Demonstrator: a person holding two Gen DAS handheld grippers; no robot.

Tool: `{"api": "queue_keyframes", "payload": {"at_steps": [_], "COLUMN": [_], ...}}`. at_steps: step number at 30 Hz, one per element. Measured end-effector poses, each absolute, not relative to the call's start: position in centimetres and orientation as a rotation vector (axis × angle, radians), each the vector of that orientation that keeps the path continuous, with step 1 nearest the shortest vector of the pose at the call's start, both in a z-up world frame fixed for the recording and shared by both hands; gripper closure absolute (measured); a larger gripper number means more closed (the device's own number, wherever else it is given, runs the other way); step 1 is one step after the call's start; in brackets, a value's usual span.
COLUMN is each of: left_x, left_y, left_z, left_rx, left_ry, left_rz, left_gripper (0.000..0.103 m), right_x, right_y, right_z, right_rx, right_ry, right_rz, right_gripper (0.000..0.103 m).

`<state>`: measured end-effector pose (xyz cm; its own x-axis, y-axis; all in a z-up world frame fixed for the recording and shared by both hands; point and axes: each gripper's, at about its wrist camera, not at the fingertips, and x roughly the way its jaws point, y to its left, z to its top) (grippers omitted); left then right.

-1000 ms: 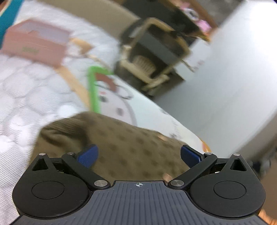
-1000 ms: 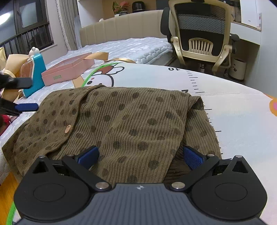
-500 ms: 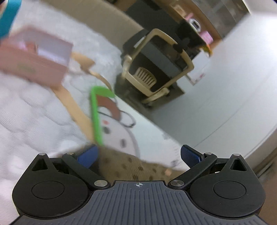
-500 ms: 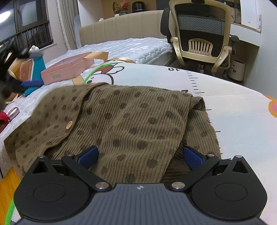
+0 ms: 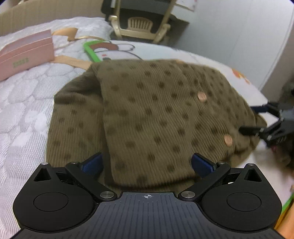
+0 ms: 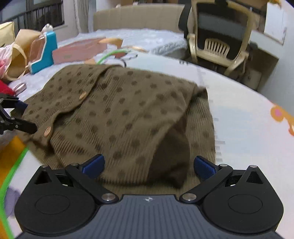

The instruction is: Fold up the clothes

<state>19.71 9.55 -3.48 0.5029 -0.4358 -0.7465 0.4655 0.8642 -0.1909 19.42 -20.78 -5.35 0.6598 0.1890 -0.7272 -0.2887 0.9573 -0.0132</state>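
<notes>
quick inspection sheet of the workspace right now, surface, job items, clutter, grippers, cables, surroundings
surface: a bed with a white quilted cover and a cartoon-print mat laid over it.
job's things: one olive polka-dot cardigan with copper buttons, lying on the mat, one side already folded over.
clutter: pink box, blue container, tan bag, red fabric, all beside the cardigan and clear of it.
grippers: left gripper and right gripper both with jaws open, both over the cardigan's near edge, holding nothing.
cables: nothing seen.
surroundings: beige headboard, gold-framed office chair, window with railing.
</notes>
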Motion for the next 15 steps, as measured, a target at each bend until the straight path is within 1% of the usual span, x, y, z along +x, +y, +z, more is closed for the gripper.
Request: {"api": "queue_keyframes", "payload": {"at_steps": [2,4,8,11,12,13,14,15], "left_x": [19.2,18.8,18.9,19.9,20.4,21.0,21.8,22.9], "left_y": [9.6,10.0,11.0,10.6,10.1,9.6,9.0,8.5], "left_z": [-3.5,-3.4,-2.1,0.1,1.0,1.7,2.3,2.6], "left_rx": [0.04,0.013,-0.128,-0.235,-0.258,-0.278,-0.295,-0.313], "left_ry": [0.899,0.903,0.87,0.77,0.731,0.692,0.655,0.636], "left_rz": [-0.55,-0.553,-0.547,-0.612,-0.645,-0.681,-0.719,-0.745], "left_gripper": [0.0,0.0,0.0,0.0,0.0,0.0,0.0,0.0], "right_x": [18.8,18.2,18.1,20.5,21.7,23.2,24.9,26.6], "right_y": [-21.0,-21.1,-21.5,-21.1,-20.8,-20.5,-20.2,-20.0], "right_z": [-4.9,-4.3,-1.8,0.1,0.5,0.9,0.9,0.9], "right_rx": [-0.178,-0.21,-0.165,-0.096,-0.078,-0.048,-0.007,0.036], "right_ry": [0.815,0.785,0.634,0.538,0.518,0.512,0.527,0.549], "right_rz": [0.269,0.264,0.248,0.266,0.285,0.314,0.348,0.382], "right_gripper": [0.0,0.0,0.0,0.0,0.004,0.011,0.014,0.02]}}
